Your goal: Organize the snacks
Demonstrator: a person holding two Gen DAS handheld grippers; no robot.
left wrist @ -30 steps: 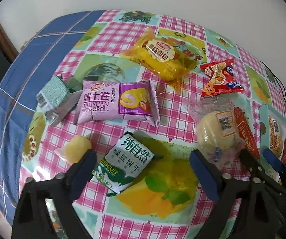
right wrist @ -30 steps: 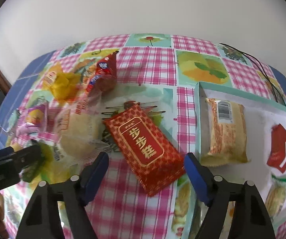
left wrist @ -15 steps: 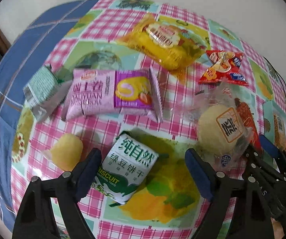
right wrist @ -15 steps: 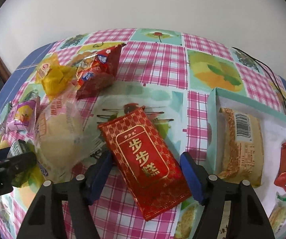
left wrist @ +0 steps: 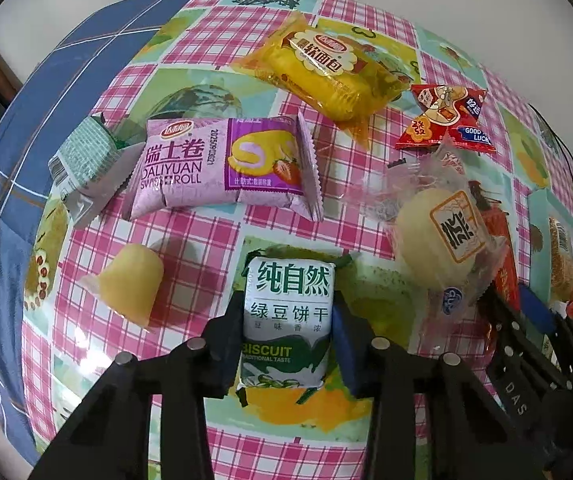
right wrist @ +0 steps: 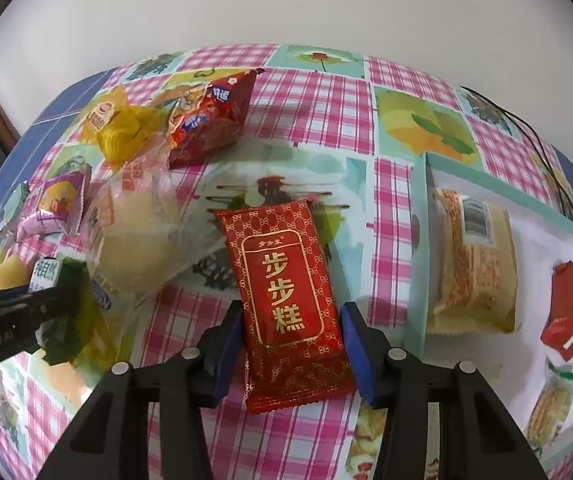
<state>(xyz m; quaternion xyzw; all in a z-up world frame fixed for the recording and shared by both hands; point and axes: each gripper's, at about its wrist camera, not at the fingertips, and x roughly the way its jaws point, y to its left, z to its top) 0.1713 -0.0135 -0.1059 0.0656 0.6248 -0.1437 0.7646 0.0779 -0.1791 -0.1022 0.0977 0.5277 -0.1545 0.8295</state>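
Observation:
A green-and-white biscuit pack (left wrist: 288,280) lies on the checked tablecloth. My left gripper (left wrist: 288,306) points down over it, jaws closing, and both blue pads press the pack's sides. In the right wrist view a red cake pack (right wrist: 282,264) lies lengthwise between my right gripper's (right wrist: 291,314) fingers. Those jaws are closing too, pads touching its edges. Just right of it stands a teal-rimmed white box (right wrist: 418,240) holding a wrapped cake (right wrist: 474,264), a small red packet (right wrist: 566,312) and a cracker pack (right wrist: 550,408).
Loose snacks lie beyond the biscuit pack: a pink swiss roll pack (left wrist: 222,168), a yellow bread pack (left wrist: 326,72), a red triangular packet (left wrist: 442,120), a clear-wrapped bun (left wrist: 434,240), a yellow jelly cup (left wrist: 130,288) and a green-white packet (left wrist: 82,156). A black cable (right wrist: 526,128) runs behind the box.
Both grippers have closed from wide open onto their packs. The biscuit pack and the red cake pack have turned from tilted to straight between the fingers.

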